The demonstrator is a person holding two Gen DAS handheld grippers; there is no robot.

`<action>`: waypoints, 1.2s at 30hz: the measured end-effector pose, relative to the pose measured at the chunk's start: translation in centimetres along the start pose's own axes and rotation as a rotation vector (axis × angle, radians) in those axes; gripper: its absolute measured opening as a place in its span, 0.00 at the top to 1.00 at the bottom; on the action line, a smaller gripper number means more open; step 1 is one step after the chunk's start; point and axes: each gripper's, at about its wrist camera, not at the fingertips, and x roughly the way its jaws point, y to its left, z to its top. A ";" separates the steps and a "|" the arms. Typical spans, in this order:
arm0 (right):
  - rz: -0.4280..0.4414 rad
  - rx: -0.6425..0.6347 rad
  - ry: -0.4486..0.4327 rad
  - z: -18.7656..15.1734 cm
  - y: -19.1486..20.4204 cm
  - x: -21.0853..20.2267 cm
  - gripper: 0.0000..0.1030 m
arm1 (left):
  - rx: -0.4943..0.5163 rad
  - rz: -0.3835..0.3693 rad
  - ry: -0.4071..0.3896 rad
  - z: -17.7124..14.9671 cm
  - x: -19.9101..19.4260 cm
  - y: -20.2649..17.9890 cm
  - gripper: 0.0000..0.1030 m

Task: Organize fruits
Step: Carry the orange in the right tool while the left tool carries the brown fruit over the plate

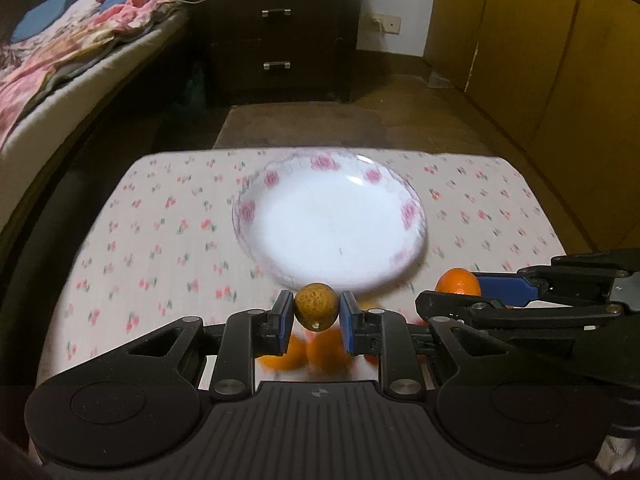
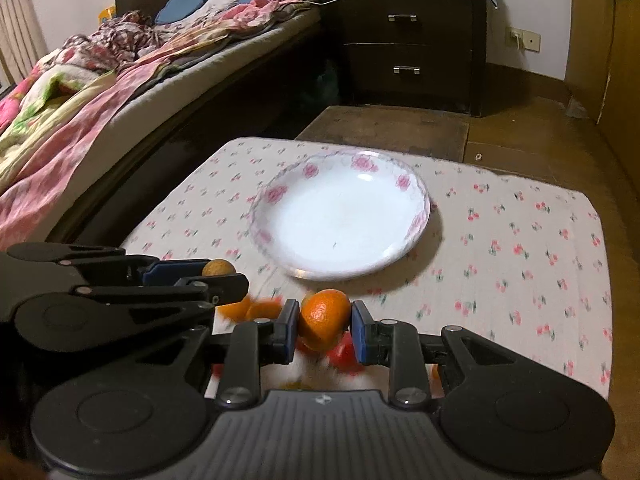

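My left gripper is shut on a small brownish-yellow speckled fruit, held just short of the near rim of a white plate with pink roses. My right gripper is shut on an orange mandarin, also near the plate. Each gripper shows in the other's view: the right gripper with its mandarin at the right, the left gripper with its fruit at the left. More orange and red fruits lie blurred on the cloth beneath the fingers. Nothing lies in the plate.
The plate sits on a low table under a white cloth with small red cherries. A bed with floral bedding runs along the left. A dark two-drawer nightstand stands beyond the table, and wooden cupboards line the right.
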 end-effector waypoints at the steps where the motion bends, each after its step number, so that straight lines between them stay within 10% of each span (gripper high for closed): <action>1: 0.002 0.008 -0.003 0.6 -0.5 0.6 0.66 | 0.000 0.004 -0.002 0.6 0.6 0.1 0.71; 15: 0.028 0.007 0.062 5.3 -4.1 9.1 0.66 | -0.050 0.001 0.053 4.2 8.0 2.0 0.71; 36: 0.016 -0.036 0.075 5.3 -4.0 10.7 0.65 | -0.106 -0.006 0.097 4.1 9.4 2.9 0.65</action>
